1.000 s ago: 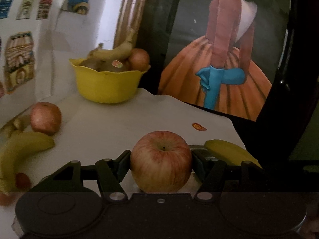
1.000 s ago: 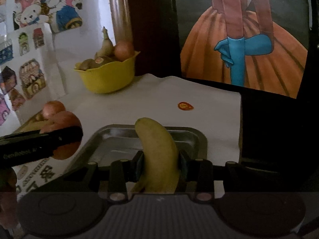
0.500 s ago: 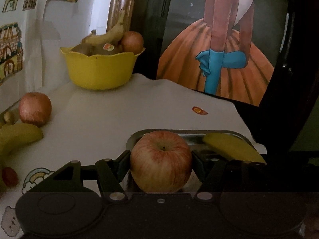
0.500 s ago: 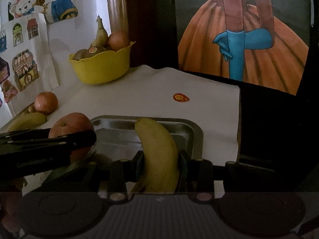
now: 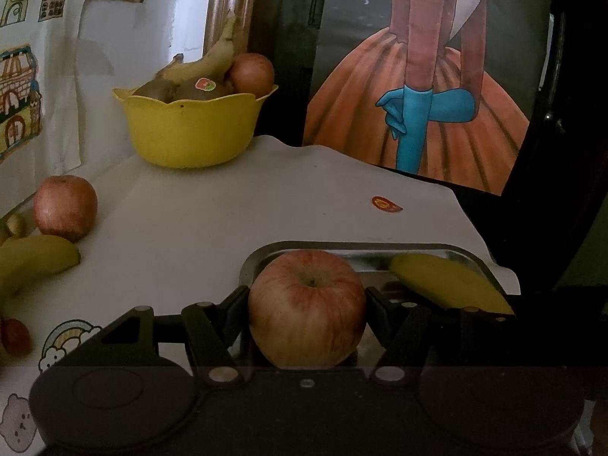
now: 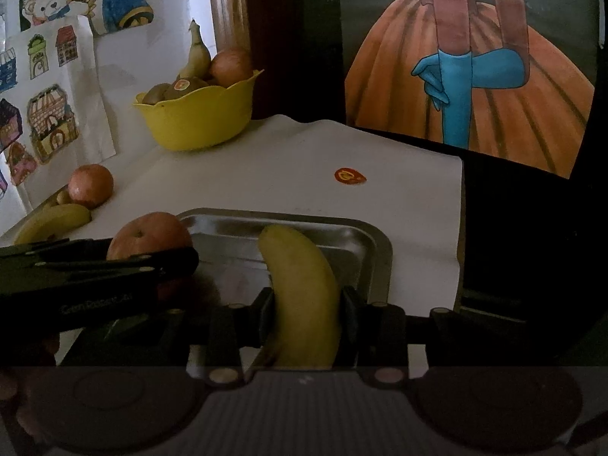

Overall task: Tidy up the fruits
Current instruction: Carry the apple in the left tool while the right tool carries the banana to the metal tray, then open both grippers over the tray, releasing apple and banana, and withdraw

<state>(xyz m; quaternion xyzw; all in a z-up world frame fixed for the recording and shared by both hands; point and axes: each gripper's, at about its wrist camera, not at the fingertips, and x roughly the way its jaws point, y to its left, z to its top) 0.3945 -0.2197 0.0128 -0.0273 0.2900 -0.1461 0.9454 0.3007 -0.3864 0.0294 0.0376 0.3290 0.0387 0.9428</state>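
Note:
My left gripper [image 5: 307,304] is shut on a red-yellow apple [image 5: 307,307] and holds it over the near left part of a metal tray [image 5: 380,247]. My right gripper [image 6: 306,304] is shut on a yellow banana [image 6: 300,288] over the same tray [image 6: 364,235]. The banana also shows in the left wrist view [image 5: 444,285], and the apple [image 6: 150,233] and left gripper [image 6: 95,277] show in the right wrist view. A yellow bowl [image 5: 190,129] at the back holds a banana, kiwis and a round fruit.
On the white table cover, a loose apple [image 5: 64,207] and a banana [image 5: 34,258] lie at the left. A small orange sticker [image 5: 385,204] lies beyond the tray. Wall posters stand behind; a dark table edge runs at the right.
Both grippers have moved forward over the tray with their fruit, and the tray has come into fuller view. The apple and banana stay gripped.

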